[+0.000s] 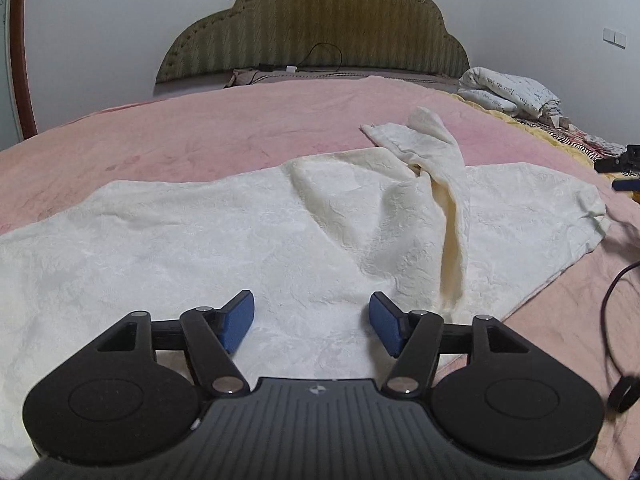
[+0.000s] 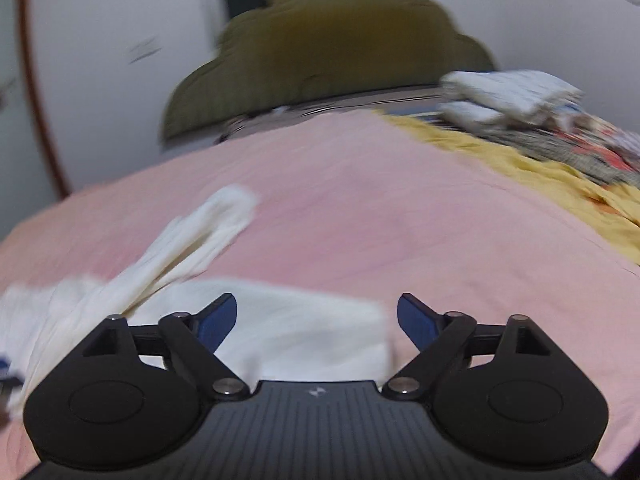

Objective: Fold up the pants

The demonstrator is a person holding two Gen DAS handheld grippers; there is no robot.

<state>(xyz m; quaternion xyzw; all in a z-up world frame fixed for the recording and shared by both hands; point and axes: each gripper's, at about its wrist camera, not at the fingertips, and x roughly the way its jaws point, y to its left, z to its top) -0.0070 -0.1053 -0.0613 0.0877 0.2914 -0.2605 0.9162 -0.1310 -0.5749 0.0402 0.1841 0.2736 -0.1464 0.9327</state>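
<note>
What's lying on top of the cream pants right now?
One twisted strip of the pants' own fabric crosses them. Nothing else rests there. The pink bedspread lies underneath; whatever the cloth covers stays hidden.

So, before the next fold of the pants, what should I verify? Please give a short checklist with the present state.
1. Left gripper open, nothing between the fingers: ok.
2. Right gripper open and empty: ok.
3. Pants lying on the pink bedspread: ok.
4. Pants flat: not ok, a twisted strip crosses the top.
5. Black cable off the cloth: ok.
6. Right view sharp: not ok, blurred.
</note>
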